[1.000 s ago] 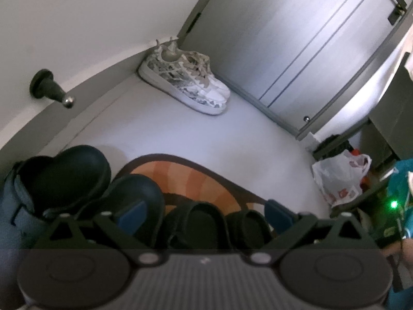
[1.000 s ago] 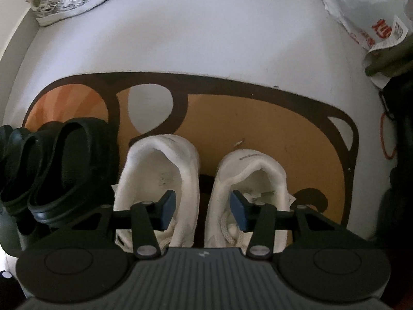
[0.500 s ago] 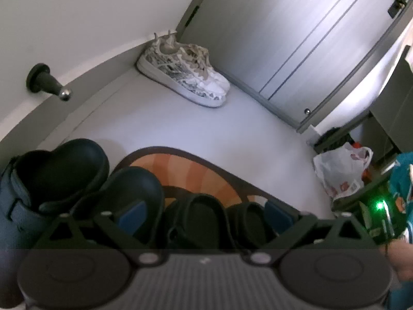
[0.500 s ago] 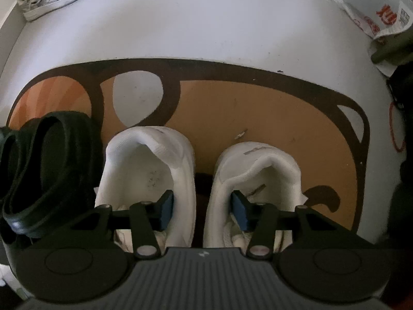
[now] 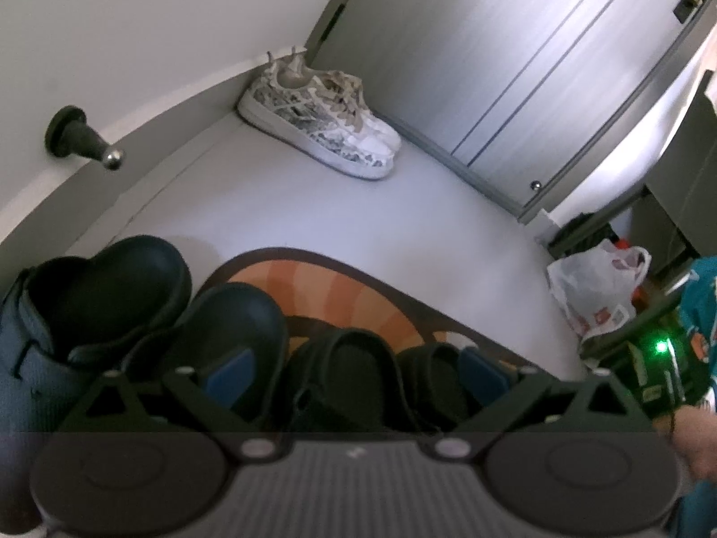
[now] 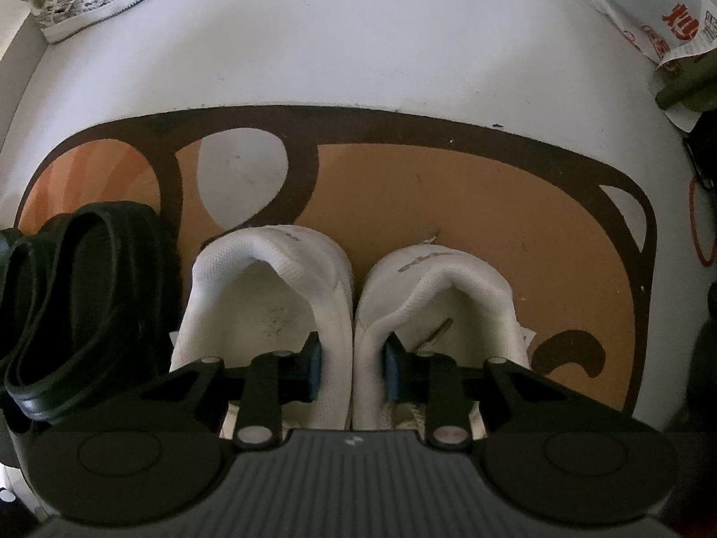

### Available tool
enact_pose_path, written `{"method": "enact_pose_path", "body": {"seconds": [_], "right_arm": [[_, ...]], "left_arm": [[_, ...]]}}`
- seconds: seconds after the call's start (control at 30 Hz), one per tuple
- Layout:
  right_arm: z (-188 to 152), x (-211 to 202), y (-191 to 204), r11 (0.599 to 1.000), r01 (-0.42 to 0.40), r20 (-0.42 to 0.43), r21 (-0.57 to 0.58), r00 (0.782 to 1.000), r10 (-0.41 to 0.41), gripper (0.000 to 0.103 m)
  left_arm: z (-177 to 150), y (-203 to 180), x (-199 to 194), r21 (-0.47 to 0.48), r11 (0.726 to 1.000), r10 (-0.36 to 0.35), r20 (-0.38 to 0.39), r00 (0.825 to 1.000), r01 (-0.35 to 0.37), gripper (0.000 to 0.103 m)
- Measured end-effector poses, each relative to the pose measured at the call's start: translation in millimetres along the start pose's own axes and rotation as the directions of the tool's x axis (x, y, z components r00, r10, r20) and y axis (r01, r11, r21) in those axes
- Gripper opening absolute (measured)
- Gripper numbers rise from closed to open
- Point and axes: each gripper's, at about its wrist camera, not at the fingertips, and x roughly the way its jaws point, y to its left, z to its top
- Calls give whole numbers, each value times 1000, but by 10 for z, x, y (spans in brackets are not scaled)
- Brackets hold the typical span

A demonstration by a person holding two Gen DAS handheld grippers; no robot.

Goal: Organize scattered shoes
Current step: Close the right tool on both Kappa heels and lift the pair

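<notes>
Orange mat [image 6: 470,206]: right tool [image 6: 352,365] pinches white sneakers' [image 6: 278,296] inner walls together, heel lettering unreadable; left tool [image 5: 354,370] spread.

Red print on plastic bag [image 6: 663,13], illegible

Doorstop [image 5: 83,139], plastic bag [image 5: 596,287], door [image 5: 515,58]

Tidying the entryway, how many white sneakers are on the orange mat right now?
2: left white sneaker and right white sneaker, side by side on the mat, inner walls pinched together by the right claw. Others may be hidden.
</notes>
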Motion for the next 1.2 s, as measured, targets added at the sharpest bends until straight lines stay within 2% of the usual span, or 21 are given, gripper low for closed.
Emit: {"method": "enact_pose_path", "body": {"seconds": [0.1,0.37,0.57,0.9,1.03,1.1,1.2], "right_arm": [[3,-43,-51,1000,3,23,8,1000,-3,29],[51,-401,-276,1000,-24,184,20,983,20,29],[135,-603,-335,1000,-26,295,1,955,24,29],[285,-765,-330,998,-4,389,-66,921,29,29],[409,-860,-291,995,5,437,-96,899,37,29],[446,-886,-265,994,16,453,-105,891,33,29],[499,-928,-201,991,45,483,-127,876,22,29]], "left_arm": [[-5,-4,7,2,1000,0,-3,1000,0,100],[-7,18,31,-6,1000,6,-9,1000,-6,100],[-14,30,45,-3,1000,21,-9,1000,-21,100],[-16,47,58,-6,999,36,-5,999,-36,100],[18,28,18,-22,999,28,3,1000,-28,100],[88,22,-36,-66,998,19,-18,1000,-20,100],[151,-43,-132,-60,997,54,-17,998,-55,100]]}}
